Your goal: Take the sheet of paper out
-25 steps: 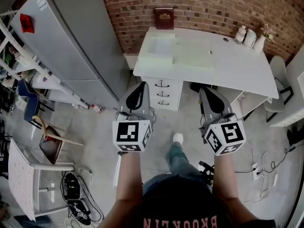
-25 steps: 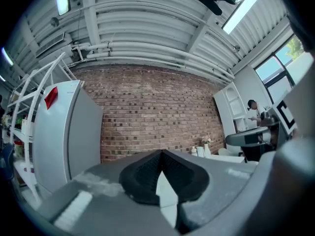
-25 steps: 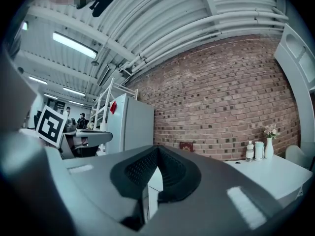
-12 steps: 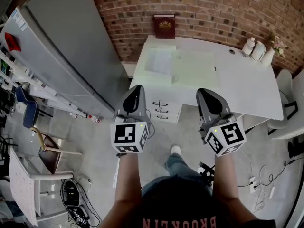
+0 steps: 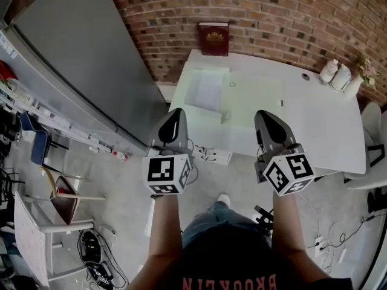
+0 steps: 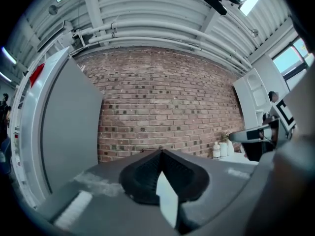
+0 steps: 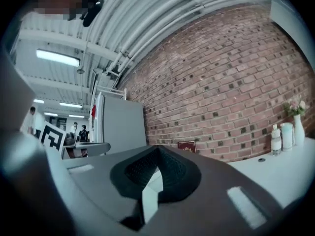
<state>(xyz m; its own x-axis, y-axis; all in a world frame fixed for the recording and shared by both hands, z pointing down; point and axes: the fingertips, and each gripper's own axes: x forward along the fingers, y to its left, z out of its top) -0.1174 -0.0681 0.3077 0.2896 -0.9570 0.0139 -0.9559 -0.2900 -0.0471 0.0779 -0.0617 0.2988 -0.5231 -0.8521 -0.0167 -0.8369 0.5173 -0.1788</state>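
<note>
2 grippers fill the lower frame, the left gripper (image 5: 176,112) and the right gripper (image 5: 264,113), each with jaws clenched on nothing. Beyond them, at upper centre, the white counter (image 5: 314,116) carries a pale tray (image 5: 208,71). The sheet of paper (image 5: 207,90) seemingly lies inside, untouched. Reaching, grasping and lifting all remain.

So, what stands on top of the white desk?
On the desk: a shallow tray, a red book against the wall, bottles and a vase. The right gripper hides part of it.
</note>
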